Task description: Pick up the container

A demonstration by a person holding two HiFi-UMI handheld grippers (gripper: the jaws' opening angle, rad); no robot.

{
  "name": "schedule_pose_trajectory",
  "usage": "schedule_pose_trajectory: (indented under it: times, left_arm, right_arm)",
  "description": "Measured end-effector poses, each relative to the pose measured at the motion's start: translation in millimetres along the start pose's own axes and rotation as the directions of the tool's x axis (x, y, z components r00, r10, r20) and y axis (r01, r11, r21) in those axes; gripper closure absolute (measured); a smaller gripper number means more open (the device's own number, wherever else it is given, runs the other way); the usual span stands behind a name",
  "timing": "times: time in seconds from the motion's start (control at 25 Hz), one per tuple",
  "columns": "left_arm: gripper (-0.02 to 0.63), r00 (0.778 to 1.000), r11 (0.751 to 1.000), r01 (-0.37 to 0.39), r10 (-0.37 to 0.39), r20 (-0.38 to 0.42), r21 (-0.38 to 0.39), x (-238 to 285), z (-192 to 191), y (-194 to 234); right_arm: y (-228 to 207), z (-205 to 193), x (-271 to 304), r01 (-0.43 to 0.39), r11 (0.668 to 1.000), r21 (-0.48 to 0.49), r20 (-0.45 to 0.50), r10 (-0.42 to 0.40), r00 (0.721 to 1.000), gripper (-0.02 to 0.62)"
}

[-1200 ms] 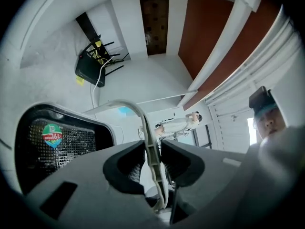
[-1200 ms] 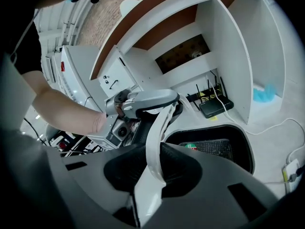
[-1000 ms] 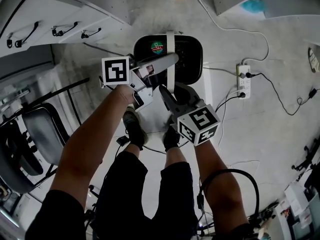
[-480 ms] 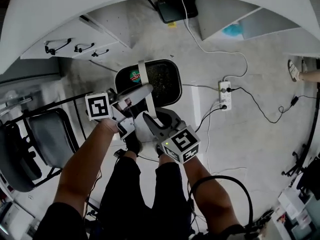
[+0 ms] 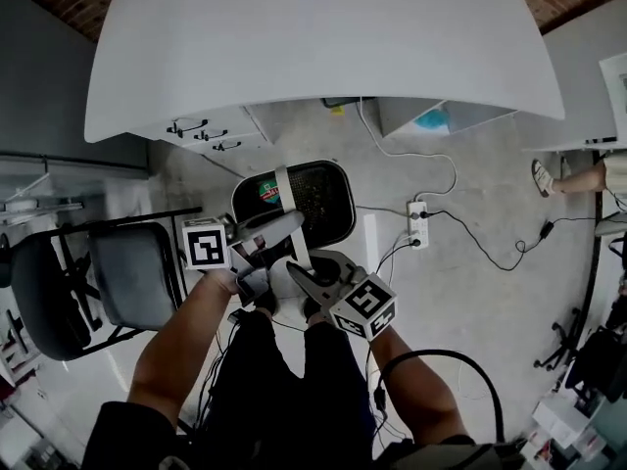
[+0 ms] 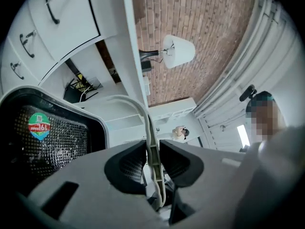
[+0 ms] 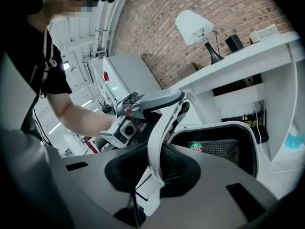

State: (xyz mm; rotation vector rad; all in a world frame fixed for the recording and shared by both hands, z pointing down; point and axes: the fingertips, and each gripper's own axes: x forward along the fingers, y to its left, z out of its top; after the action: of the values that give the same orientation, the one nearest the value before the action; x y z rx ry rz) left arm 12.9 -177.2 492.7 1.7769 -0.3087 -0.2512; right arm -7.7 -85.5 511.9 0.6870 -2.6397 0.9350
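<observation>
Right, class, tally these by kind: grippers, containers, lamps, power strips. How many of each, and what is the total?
Grippers, left gripper and right gripper: 2
container: 1
lamp: 1
power strip: 1
Total: 5

We see a black container (image 5: 323,199) with fine mesh lining and a pale grey rim; its handle (image 6: 151,147) is off-white. Inside the container sits a round sticker (image 6: 39,126), green over red, we think. Behind the container, the wall (image 7: 228,8) is red-brown brick.
</observation>
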Motion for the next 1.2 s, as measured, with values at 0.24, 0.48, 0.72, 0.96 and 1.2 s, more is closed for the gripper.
schedule_pose_trajectory:
  times: [0.24,0.48,0.72,0.96,1.2]
  left_arm:
    - [0.511,0.998,1.0,-0.018,0.019,0.055,-0.003,3,21,-77]
    - [0.511,0.998,0.999,-0.007,0.009,0.067,-0.035,-13,25,-138]
    - [0.511,0.994,1.0,-0.008,0.006,0.105,0.013,-13,-4,-250]
    - [0.506,0.994,0.998,0.0,-0.007,0.105,0.066,-23,-38,-334]
    - [0.506,0.99,0.995,0.009,-0.023,0.139,0.101,-25,-29,-356]
  right_arm:
    - [38,63,-35,-0.038,0.999,-0.008,-0.022,0.038,0.999,0.538]
    - [83,99,-53,-0.081,0.996,-0.035,-0.033,0.08,0.996,0.538]
    - [159,142,-126,-0.135,0.988,-0.079,-0.001,0.136,0.991,0.538]
    - [229,162,-180,-0.157,0.981,-0.116,-0.006,0.158,0.987,0.538]
    - [238,181,-185,-0.167,0.98,-0.113,0.0,0.168,0.986,0.538]
